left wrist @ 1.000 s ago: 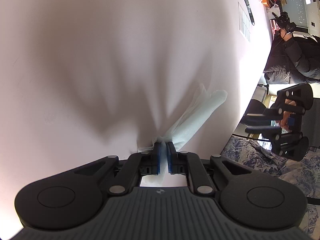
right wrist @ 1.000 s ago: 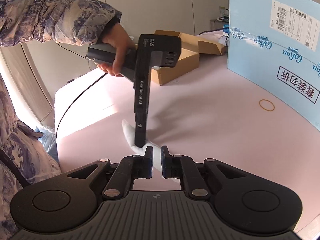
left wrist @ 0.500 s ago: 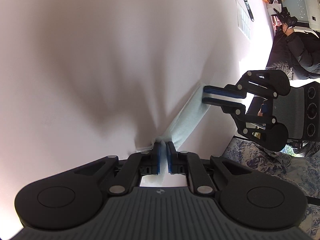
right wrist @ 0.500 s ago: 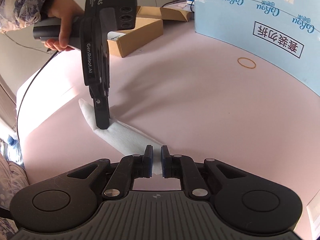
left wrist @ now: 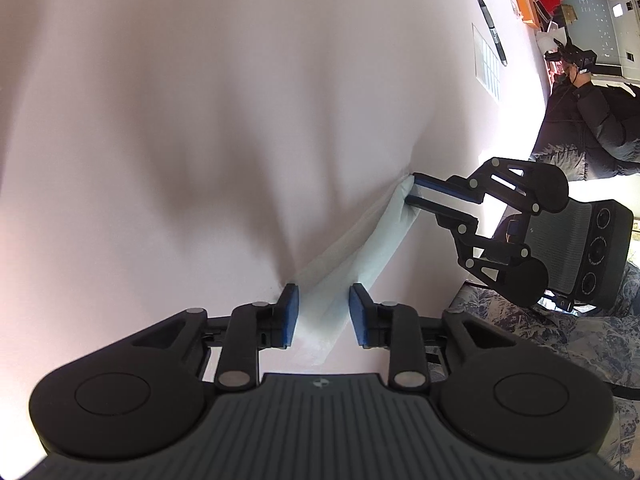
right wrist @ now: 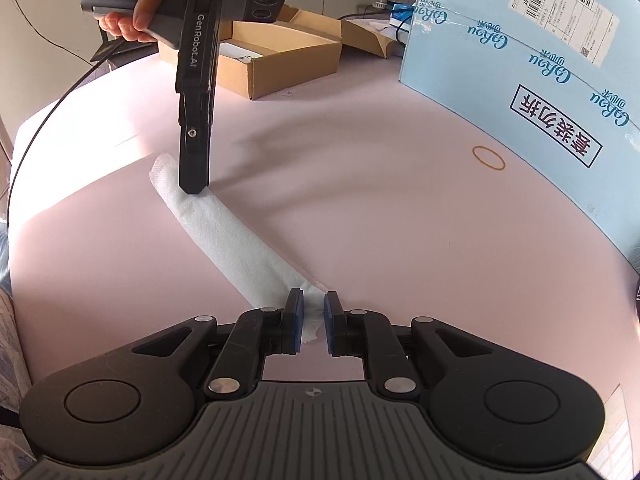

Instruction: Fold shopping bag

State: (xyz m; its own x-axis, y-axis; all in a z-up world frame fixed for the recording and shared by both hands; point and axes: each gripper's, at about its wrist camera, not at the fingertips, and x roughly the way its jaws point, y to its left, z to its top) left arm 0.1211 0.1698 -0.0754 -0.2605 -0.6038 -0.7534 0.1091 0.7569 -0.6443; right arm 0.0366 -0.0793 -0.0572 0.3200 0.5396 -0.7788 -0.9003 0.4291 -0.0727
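The white shopping bag lies folded into a long narrow strip on the pink table. It also shows in the left wrist view. My left gripper is open, its jaws either side of the strip's one end; in the right wrist view its tip rests on that end. My right gripper stands slightly parted around the strip's other end, a bag corner between the pads; in the left wrist view its jaws are at the bag's far tip.
An open cardboard box and a tall light-blue carton stand at the table's far side. A rubber band lies near the carton. A person in black stands beyond the table.
My left gripper has opened and let go of the bag end. The bag now lies stretched flat as a strip. My right gripper's jaws have parted a little around the other end.
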